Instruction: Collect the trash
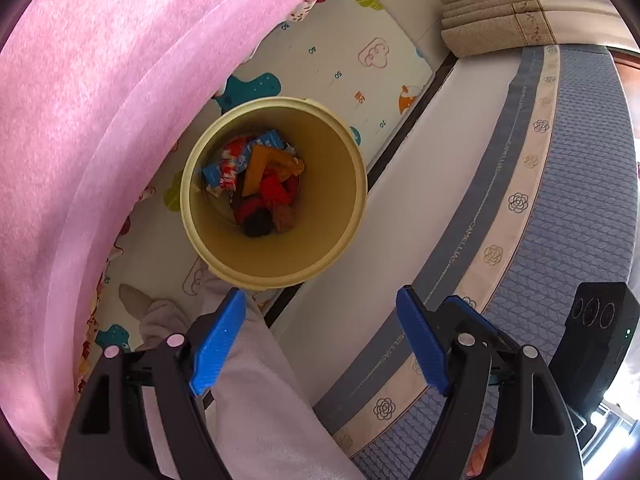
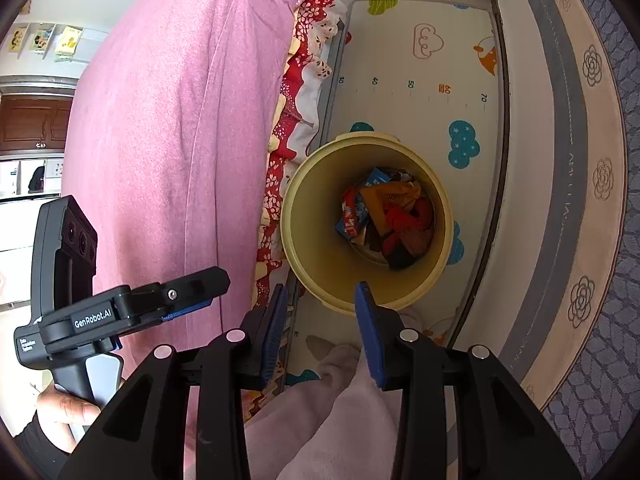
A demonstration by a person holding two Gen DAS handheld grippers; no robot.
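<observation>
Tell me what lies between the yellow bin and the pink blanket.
In the right wrist view, a red and white floral frill hangs between the pink blanket and the yellow bin, almost against the bin's rim.

Floor ahead of the fingers: cartoon play mat. Pink bedcover left of them, blue floral-trim mattress right. Daylight bright; wooden cabinet far left.
</observation>
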